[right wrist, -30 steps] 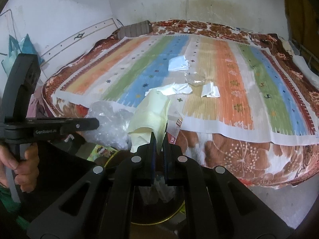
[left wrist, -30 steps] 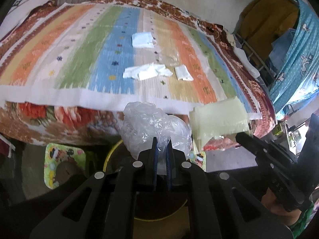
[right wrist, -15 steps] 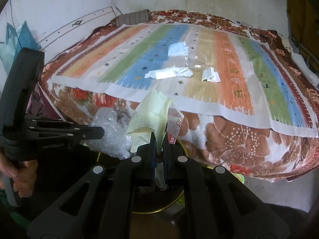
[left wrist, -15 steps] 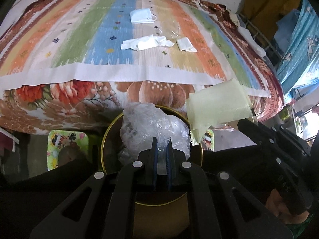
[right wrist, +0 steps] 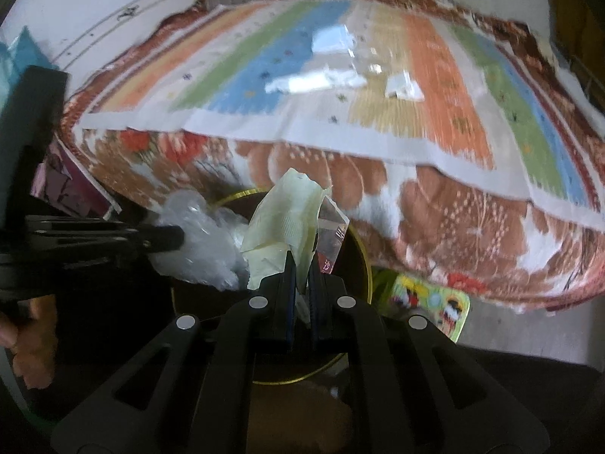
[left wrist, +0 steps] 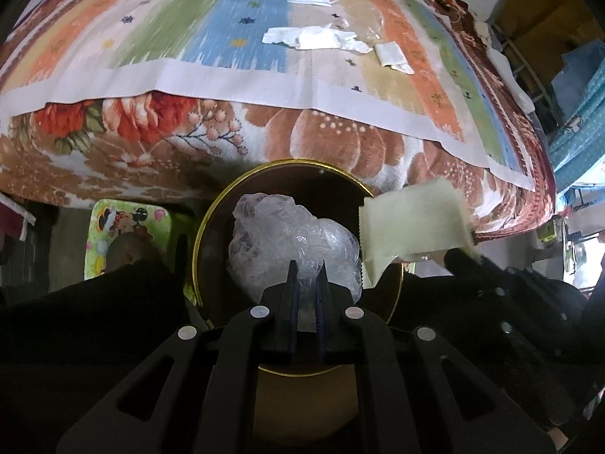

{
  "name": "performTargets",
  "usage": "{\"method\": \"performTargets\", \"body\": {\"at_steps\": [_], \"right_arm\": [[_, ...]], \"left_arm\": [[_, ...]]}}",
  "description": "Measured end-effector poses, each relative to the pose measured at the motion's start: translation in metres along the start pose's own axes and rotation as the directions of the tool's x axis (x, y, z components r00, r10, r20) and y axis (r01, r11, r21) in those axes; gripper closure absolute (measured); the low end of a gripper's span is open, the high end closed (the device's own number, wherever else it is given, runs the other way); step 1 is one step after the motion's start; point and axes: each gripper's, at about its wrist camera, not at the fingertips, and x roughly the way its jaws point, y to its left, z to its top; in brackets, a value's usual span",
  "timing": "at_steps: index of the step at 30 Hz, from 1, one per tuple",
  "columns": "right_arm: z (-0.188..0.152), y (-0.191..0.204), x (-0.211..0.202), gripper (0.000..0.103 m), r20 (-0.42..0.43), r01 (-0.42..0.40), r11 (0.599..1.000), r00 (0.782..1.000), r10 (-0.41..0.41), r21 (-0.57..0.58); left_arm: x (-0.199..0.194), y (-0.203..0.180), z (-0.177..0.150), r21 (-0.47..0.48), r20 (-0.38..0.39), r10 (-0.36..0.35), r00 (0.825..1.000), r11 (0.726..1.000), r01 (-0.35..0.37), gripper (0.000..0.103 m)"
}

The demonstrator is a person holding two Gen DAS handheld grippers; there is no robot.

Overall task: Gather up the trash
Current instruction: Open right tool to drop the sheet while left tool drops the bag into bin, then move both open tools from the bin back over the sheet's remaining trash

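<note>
Trash drop in hand: left gripper (left wrist: 305,269), jaws easing apart around crumpled plastic bag (left wrist: 291,242), and right gripper (right wrist: 300,265) clamped on yellow wrapper (right wrist: 287,219), over gold-rimmed bin (left wrist: 200,227) beside bed edge; next, release both.

Soft daylight falls on the striped bedspread (left wrist: 227,34), brightest toward its far side. Below the bed's edge all sinks into deep shadow, the round bin (left wrist: 298,242) nearly black inside. The right wrist view is motion-smeared across the bedspread (right wrist: 435,87). Fisheye bending curves both views, corners vignetted black.
</note>
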Motion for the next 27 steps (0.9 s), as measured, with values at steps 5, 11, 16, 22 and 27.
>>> {"method": "performTargets", "body": {"at_steps": [5,11,16,22,27], "right_arm": [[-0.002,-0.011,0.019,0.076,-0.075,-0.010,0.997,0.997,0.016,0.080],[0.000,-0.010,0.017,0.063,-0.065,-0.027,0.996,0.997,0.033,0.084],[0.004,-0.014,0.014,0.055,-0.050,-0.046,0.993,0.997,0.051,0.107],[0.010,-0.026,0.011,0.048,-0.037,-0.083,0.985,0.995,0.090,0.152],[0.028,-0.038,0.000,0.038,0.021,-0.080,0.984,0.997,0.078,0.159]], "left_arm": [[-0.001,0.005,0.003,-0.028,0.007,-0.003,1.000,1.000,0.004,0.071],[-0.010,0.007,0.007,-0.026,0.049,0.017,0.999,1.000,-0.015,0.060],[-0.018,0.007,0.013,-0.019,0.067,-0.013,0.998,1.000,0.014,0.046],[-0.021,0.014,0.023,-0.052,0.052,-0.055,0.997,0.997,0.058,0.038],[-0.027,0.005,0.037,0.026,0.072,-0.007,0.997,1.000,0.005,0.025]]}}
